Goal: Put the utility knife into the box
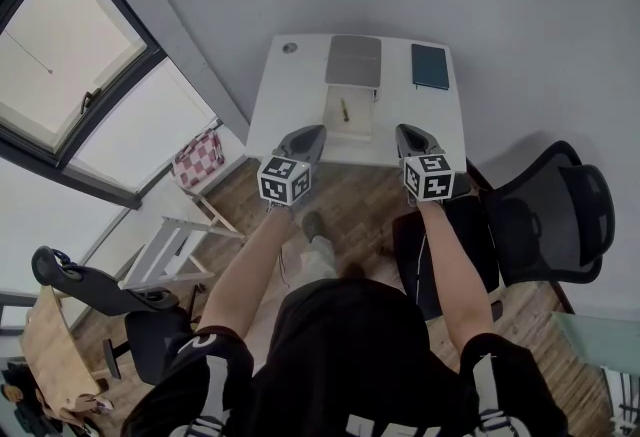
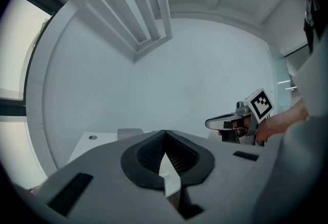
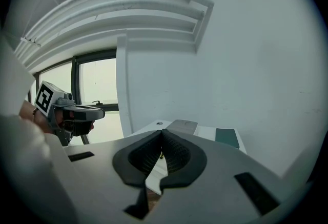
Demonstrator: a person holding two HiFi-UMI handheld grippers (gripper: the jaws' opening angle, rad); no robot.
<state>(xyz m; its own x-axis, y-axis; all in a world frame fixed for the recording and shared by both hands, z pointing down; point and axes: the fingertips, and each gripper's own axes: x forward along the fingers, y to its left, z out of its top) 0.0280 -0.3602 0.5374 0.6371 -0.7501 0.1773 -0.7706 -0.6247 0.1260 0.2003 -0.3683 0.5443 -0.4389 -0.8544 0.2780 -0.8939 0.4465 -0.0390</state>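
Utility knife [image 1: 344, 110] lies on a pale flat piece [image 1: 358, 128], lid or tray cannot be told, near the front edge of the white worktop [image 1: 290, 95]. It sits just ahead of both tools and between them. The left hand-held gripper [image 1: 314, 131] is the nearer, with the knife slightly to its right. The right hand-held gripper [image 1: 403, 131] has the knife farther off to its left. Both have their jaws pressed together with nothing between them, so whichever goes for the knife would have to open first. The knife's long axis runs almost straight away from the person, toward the grey box [image 1: 353, 60] just beyond at the far edge. Which end carries the blade is too small to tell. A grasp across the handle from the left looks the shortest reach.
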